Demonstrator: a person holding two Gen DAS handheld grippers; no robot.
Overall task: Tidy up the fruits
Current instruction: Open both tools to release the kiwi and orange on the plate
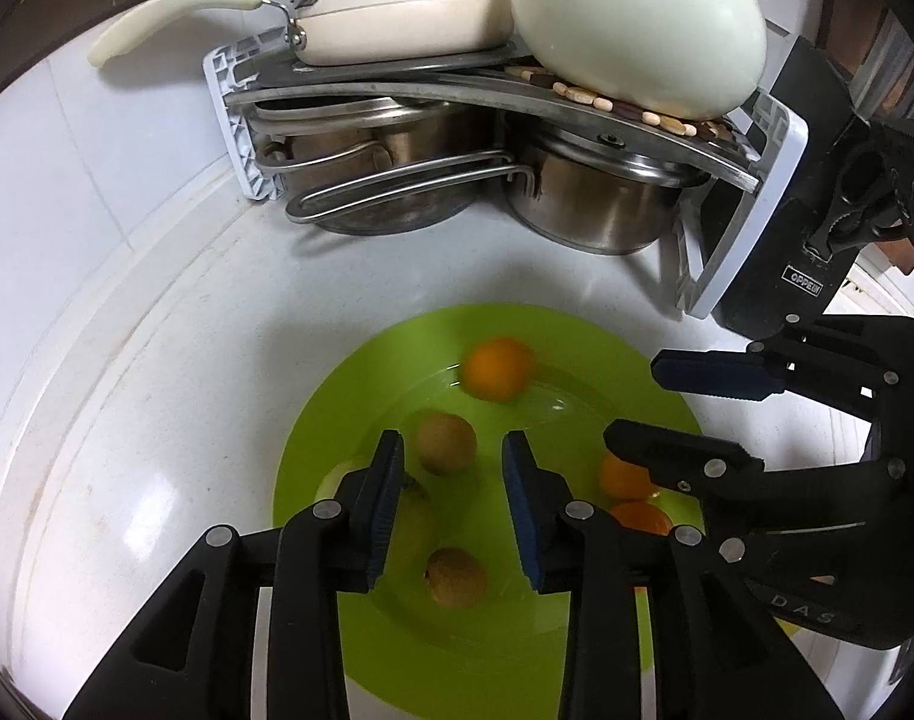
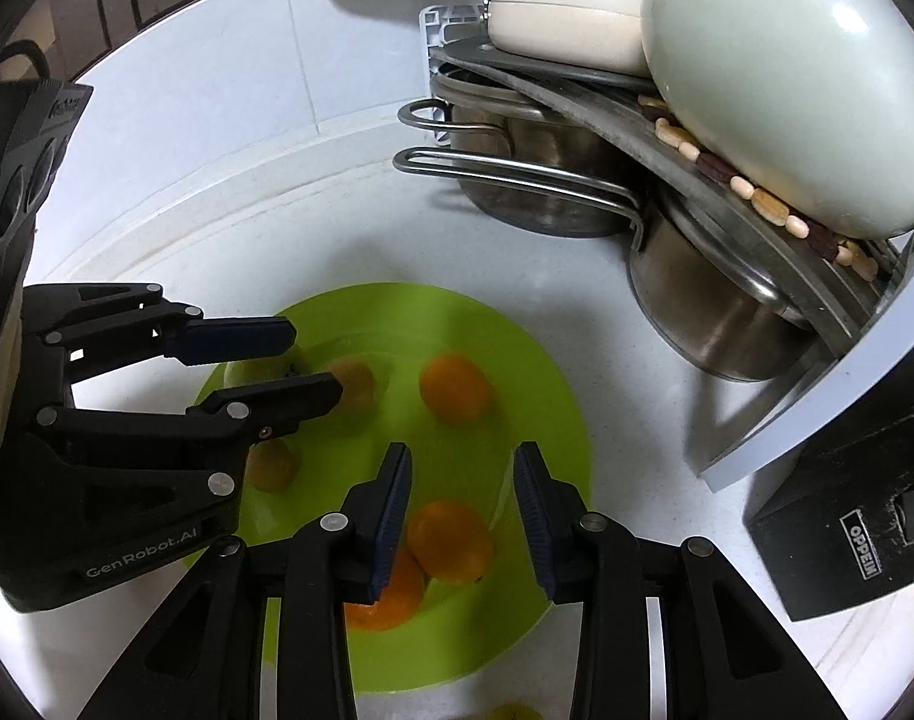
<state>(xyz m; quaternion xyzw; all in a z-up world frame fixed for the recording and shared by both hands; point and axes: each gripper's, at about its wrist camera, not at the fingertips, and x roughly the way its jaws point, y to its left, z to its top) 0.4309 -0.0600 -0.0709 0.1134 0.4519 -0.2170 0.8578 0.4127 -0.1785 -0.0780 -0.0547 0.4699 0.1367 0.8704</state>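
Both grippers are held over a lime-green plate point(image 1: 349, 420) that sits on a white counter point(image 1: 157, 360). The left gripper point(image 1: 454, 504) is seen at the lower centre of the left wrist view with its jaws spread and nothing between them; the right gripper point(image 2: 462, 516) is likewise spread and empty at the lower centre of the right wrist view.

All fruit is found on the plate. An orange point(image 1: 498, 369) lies toward the far rim and appears blurred, so it may be rolling. Two brown kiwis point(image 1: 446, 443) are noted, one just beyond the left fingertips and one between the left fingers lower in the frame. Two further oranges point(image 2: 450, 540) lie touching each other under the right gripper. A pale fruit point(image 1: 418, 516), probably a pear, is mostly hidden behind the left finger.

Risks, as judged:
- The plate is shallow, so a nudged round fruit could roll over the rim onto the counter.
- The two grippers are close together above the plate; a collision is possible if both are lowered at once.
- With the touching oranges, a closing jaw could catch the neighbour and push it away.
- A stacked pot rack point(image 2: 727, 192) and a black knife block point(image 2: 847, 510) stand near the right side of the plate; a wide swing could strike them.
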